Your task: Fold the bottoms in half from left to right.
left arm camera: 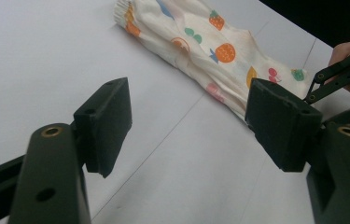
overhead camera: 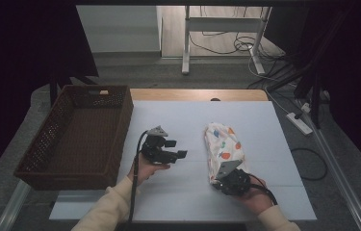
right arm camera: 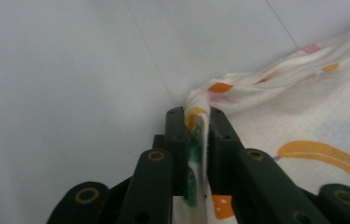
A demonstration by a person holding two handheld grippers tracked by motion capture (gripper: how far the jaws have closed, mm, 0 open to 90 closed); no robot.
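Note:
A white cloth (overhead camera: 224, 147) printed with fruit lies bunched lengthwise on the white board, right of centre. My right gripper (overhead camera: 218, 181) is at its near end, shut on a pinched fold of the fabric. In the right gripper view the fold of cloth (right arm camera: 303, 116) stands up between the two jaws of that gripper (right arm camera: 196, 116). My left gripper (overhead camera: 177, 148) hovers left of the cloth, open, with nothing between its jaws. In the left gripper view its jaws (left arm camera: 189, 126) stand wide apart and point toward the cloth (left arm camera: 200, 44), with bare board under them.
A brown wicker basket (overhead camera: 120, 125) stands at the left edge of the white board (overhead camera: 178, 192), with nothing inside. Beyond the table are desk legs, cables and a power strip (overhead camera: 299, 122) on the floor.

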